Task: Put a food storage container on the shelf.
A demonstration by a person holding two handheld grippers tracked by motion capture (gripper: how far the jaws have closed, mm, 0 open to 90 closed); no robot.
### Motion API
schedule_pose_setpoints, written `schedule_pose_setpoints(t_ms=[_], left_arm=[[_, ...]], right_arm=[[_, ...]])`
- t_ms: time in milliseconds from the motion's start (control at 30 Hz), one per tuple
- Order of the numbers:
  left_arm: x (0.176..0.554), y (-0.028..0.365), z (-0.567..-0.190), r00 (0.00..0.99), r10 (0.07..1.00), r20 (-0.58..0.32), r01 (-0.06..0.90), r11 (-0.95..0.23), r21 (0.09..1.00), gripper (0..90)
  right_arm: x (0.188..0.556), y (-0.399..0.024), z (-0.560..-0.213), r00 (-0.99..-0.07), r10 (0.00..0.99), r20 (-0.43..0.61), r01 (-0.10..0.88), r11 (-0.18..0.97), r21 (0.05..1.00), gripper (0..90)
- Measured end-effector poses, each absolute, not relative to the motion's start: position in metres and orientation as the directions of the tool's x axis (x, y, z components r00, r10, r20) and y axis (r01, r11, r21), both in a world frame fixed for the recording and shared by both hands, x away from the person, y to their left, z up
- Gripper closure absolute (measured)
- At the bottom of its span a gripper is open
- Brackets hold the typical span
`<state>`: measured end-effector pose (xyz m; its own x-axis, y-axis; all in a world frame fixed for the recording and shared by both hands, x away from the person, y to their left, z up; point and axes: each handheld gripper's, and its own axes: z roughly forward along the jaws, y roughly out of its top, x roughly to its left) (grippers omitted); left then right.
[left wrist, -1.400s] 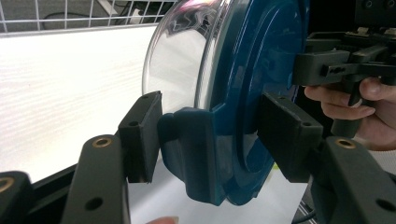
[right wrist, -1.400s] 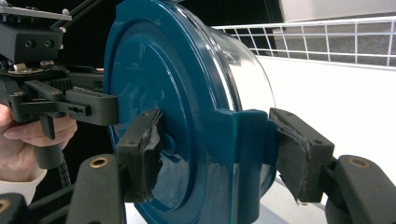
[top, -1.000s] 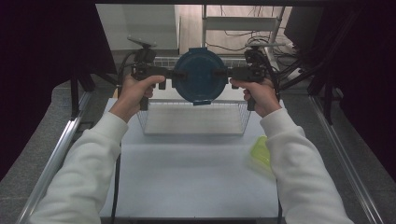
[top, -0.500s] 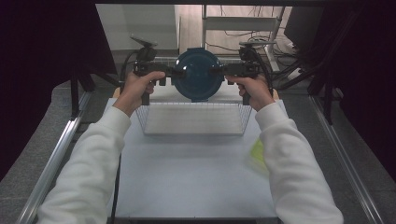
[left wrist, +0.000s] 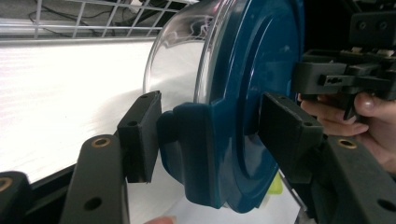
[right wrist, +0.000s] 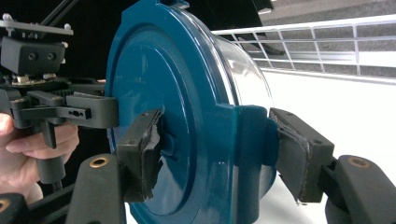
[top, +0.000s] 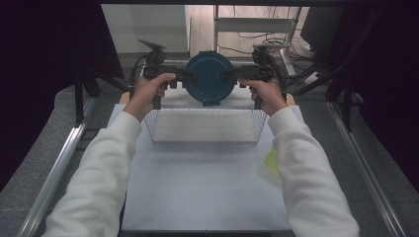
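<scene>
Above the white desk (top: 197,187) and its wire basket (top: 205,126), a round container with a blue lid (top: 210,79) hangs on edge, pinched at opposite lid tabs by the left tool (top: 180,75) and right tool (top: 236,74), each partly closed on it; uneven lowering could twist it free, striking the basket rim

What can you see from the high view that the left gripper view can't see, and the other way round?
The high view alone takes in both white sleeves, the white wire rack on the white table, and a yellow-green thing at the right. The left gripper view alone reveals the container's clear plastic bowl behind its lid. Both show the round dark-blue lid, clamped at opposite edges by the left gripper and the right gripper.
</scene>
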<state>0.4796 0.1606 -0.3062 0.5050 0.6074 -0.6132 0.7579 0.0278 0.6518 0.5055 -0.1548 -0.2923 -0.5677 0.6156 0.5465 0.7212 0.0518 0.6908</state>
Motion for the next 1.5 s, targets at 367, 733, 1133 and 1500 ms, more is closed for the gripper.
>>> schedule_pose_setpoints(t_ms=[367,733,1133,1500], left_arm=[[0.495,0.164,-0.316,0.444,0.573,-0.689,0.794,0.104,0.598,40.1],[0.507,0.164,-0.325,0.38,0.55,-0.744,0.831,0.151,0.536,38.6],[0.514,0.163,-0.333,0.34,0.534,-0.774,0.844,0.189,0.501,37.3],[0.509,0.157,-0.329,0.37,0.595,-0.713,0.779,0.219,0.587,28.7]], right_arm=[[0.519,-0.153,-0.294,-0.489,0.635,0.598,0.78,0.01,0.626,36.6],[0.532,-0.154,-0.304,-0.393,0.632,0.668,0.833,-0.063,0.55,35.9],[0.54,-0.155,-0.313,-0.291,0.63,0.72,0.871,-0.136,0.471,35.4],[0.531,-0.146,-0.304,-0.356,0.691,0.628,0.808,-0.11,0.579,15.9]])
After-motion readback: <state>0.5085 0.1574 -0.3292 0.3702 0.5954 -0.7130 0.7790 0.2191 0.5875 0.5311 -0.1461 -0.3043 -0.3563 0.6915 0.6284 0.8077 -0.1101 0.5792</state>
